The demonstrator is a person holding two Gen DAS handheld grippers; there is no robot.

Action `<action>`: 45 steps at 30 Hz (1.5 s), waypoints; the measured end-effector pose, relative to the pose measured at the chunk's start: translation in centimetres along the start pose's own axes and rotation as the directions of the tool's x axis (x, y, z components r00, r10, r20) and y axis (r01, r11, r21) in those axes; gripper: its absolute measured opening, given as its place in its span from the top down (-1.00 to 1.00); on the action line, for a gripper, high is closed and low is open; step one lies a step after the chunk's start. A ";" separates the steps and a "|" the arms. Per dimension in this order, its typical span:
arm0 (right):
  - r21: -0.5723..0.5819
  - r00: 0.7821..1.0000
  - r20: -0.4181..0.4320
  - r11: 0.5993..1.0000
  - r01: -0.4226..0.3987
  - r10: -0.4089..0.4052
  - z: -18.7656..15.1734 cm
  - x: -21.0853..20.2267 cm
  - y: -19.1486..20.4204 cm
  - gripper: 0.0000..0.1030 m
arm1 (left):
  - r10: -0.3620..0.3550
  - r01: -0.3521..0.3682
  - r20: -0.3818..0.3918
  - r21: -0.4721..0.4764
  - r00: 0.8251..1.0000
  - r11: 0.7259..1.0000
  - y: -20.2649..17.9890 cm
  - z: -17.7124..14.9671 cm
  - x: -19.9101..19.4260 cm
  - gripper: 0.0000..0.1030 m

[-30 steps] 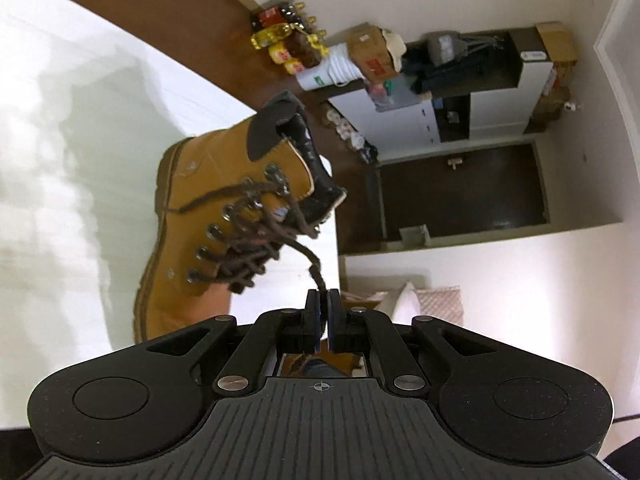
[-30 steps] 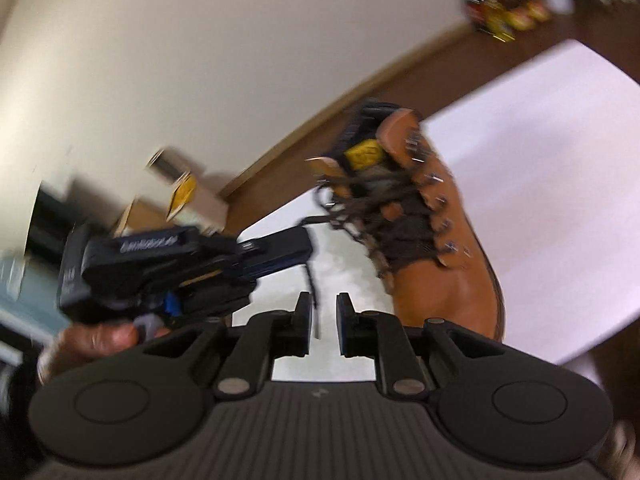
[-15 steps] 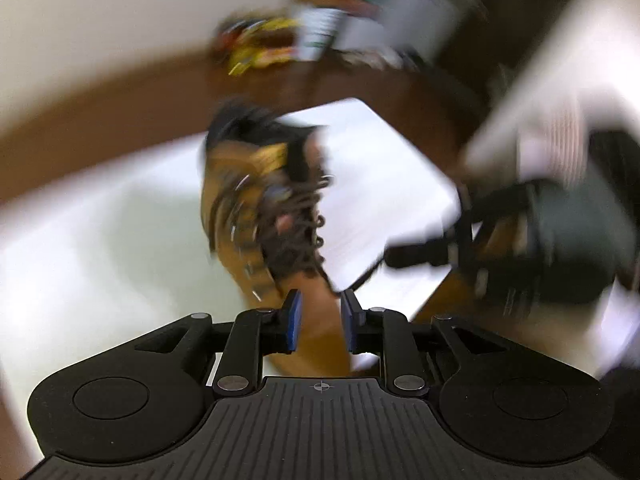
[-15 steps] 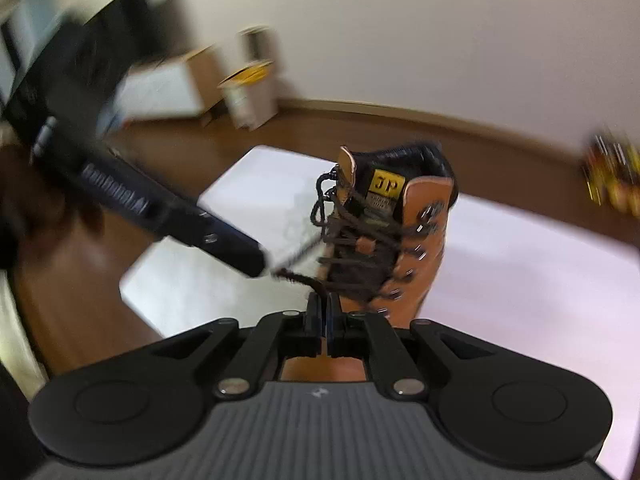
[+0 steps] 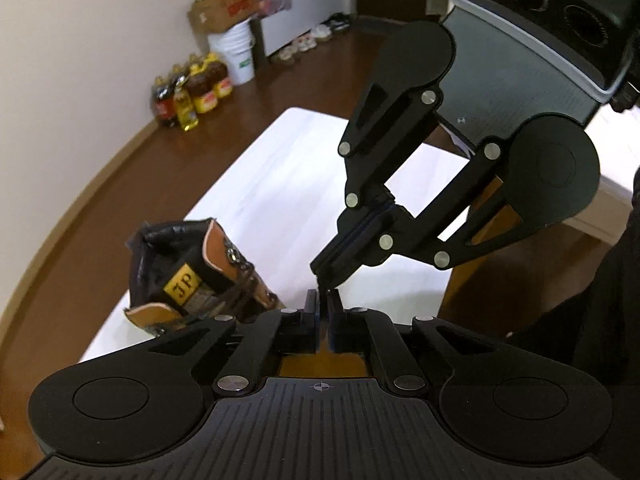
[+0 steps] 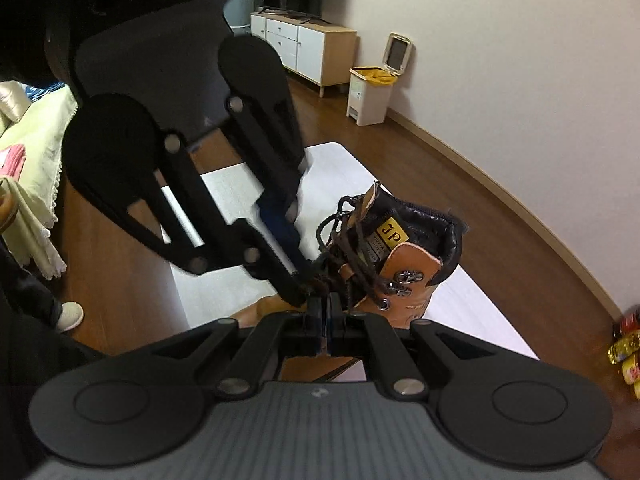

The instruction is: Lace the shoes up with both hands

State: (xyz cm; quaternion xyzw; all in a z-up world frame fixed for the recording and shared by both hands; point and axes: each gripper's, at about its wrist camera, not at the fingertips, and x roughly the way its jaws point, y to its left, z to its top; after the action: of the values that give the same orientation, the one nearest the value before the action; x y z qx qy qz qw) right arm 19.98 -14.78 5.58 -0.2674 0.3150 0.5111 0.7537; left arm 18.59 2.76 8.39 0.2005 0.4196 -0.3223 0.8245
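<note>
One tan leather boot [image 6: 400,264] is standing upright on one white tabletop [image 5: 280,184], with its black padded collar open and one yellow label [image 6: 390,234] showing on the tongue. Dark brown laces [image 6: 352,256] are crossing the front of the boot, and two metal hooks [image 6: 404,282] are showing on its near side.

Two black grippers are meeting tip to tip just beside the boot. In the left wrist view, the left gripper [image 5: 323,308] is sitting at 6 o'clock, the boot is lying at 8 o'clock from its fingers, and the right gripper [image 5: 322,276] is reaching in from 1 o'clock. In the right wrist view, the left gripper is coming in from 10 o'clock and the boot is standing at 2 o'clock from the right gripper's tips.

The fingers of both grippers have just been closing and are now pressed almost together. The laces are running down to the point where the tips meet, but whether either pair is pinching a lace is too hidden to tell.

On the brown wooden floor [image 6: 460,184] beyond, one cluster of bottles [image 5: 192,96] is standing at 10 o'clock in the left view, too blurred to count, beside one white bucket [image 5: 236,54]. One white pedal bin [image 6: 370,94] and one low white cabinet [image 6: 304,46] are standing at 12 o'clock in the right view.
</note>
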 end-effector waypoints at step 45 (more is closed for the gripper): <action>0.680 0.971 -0.019 0.709 0.186 -0.237 -5.9 4.0 -7.3 0.55 | 0.364 -0.375 -0.100 -0.354 0.926 0.857 0.2 0.7 1.9 0.94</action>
State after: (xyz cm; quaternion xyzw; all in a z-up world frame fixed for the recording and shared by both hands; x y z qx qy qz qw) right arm 26.80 -19.11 -0.67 0.0090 0.4200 0.2804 0.8631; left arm 19.98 1.80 7.19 0.1245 0.4382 -0.0711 0.8873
